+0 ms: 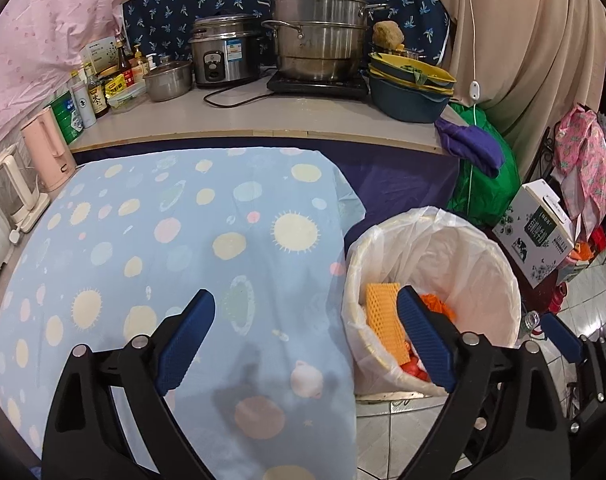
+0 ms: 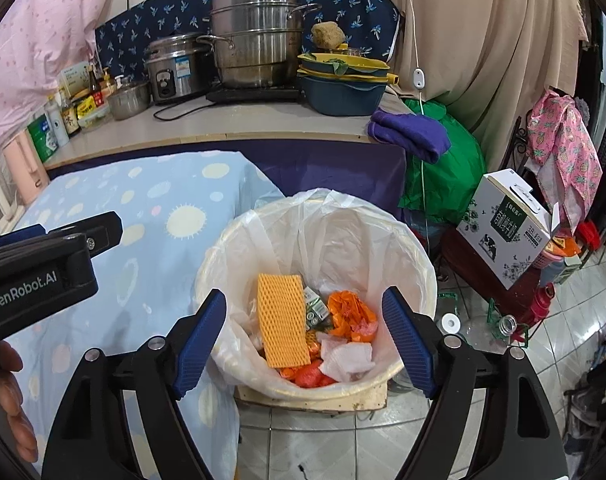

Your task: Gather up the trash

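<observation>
I see a thin glossy plastic liner (image 2: 343, 236) in the bin, rough yellow foam net (image 2: 281, 320), crumpled white paper tissue (image 2: 347, 356), soft matt printed cloth (image 1: 163, 240), shiny steel pots (image 1: 319, 28).

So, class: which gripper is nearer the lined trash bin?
Right. The right gripper hangs open directly over the trash bin; the left gripper is open beside it, mostly above the patterned tablecloth.
</observation>
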Demonstrator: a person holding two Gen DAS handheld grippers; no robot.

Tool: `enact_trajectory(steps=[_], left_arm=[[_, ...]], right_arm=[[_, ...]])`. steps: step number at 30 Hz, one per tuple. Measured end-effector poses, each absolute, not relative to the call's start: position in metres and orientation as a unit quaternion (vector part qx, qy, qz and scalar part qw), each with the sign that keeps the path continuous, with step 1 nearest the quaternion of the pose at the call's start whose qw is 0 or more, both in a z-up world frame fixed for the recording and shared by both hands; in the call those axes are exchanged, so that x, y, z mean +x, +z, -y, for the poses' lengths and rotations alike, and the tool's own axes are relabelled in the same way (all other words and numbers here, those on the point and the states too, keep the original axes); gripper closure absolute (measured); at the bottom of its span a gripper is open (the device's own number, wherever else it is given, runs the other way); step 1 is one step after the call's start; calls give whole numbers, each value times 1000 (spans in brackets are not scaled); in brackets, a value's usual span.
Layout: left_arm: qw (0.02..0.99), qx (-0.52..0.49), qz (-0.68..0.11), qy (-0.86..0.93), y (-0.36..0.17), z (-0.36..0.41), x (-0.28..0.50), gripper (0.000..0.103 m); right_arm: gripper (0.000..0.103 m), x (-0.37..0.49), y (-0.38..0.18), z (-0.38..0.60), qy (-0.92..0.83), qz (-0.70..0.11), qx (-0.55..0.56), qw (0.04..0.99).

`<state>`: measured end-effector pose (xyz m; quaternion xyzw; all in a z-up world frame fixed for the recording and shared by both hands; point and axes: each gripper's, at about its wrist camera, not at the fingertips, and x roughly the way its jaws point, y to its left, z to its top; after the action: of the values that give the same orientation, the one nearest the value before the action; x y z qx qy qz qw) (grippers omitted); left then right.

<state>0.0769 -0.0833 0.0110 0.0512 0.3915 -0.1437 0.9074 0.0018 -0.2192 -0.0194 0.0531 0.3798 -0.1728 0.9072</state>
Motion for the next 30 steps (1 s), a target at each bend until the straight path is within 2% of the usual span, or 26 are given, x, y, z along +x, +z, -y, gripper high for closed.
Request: enact_trajectory(steps=[9, 30], left_arm=[[897, 73, -409, -150, 3, 75, 64, 10], [891, 95, -419, -145, -13, 78, 49, 10]], right_arm=[[24, -17, -17, 225, -179, -402, 63, 896], [23, -26, -18, 221, -179, -409, 56, 893]])
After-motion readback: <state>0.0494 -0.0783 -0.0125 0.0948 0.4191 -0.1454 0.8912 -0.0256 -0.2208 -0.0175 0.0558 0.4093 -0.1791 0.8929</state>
